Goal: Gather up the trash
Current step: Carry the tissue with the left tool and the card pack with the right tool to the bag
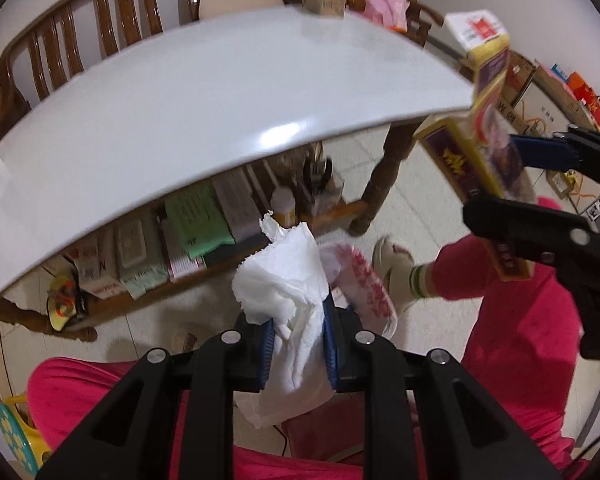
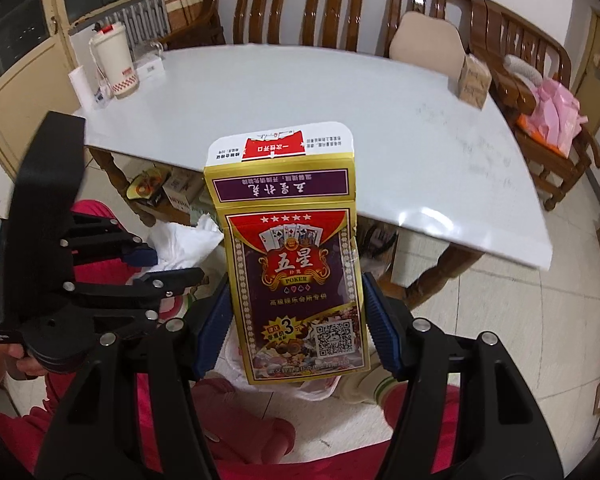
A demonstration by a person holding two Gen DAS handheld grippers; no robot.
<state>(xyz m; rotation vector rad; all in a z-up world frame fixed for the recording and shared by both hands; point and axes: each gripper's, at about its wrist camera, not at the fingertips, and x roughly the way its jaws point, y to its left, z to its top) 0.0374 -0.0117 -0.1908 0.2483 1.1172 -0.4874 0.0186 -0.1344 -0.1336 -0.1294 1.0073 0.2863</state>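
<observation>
In the left wrist view my left gripper (image 1: 298, 320) is shut on a crumpled white tissue (image 1: 284, 288), which sticks out above and below the blue pads. My right gripper (image 2: 296, 304) is shut on a gold and purple playing-card box (image 2: 296, 280), held upright by its two sides with the top flap open. Both hang off the near edge of the white table (image 2: 300, 92). The left gripper (image 2: 172, 262) with the tissue (image 2: 180, 240) is just left of the box. A white plastic bag with red print (image 1: 364, 284) lies below on the floor, between the person's legs.
A person's pink trousers (image 1: 520, 320) and a slippered foot (image 1: 396, 264) are below the grippers. A shelf with packets (image 1: 188, 232) runs under the table. On the table stand a white cup (image 2: 114, 64) and a small carton (image 2: 474, 80). Wooden benches (image 2: 340, 4) stand behind.
</observation>
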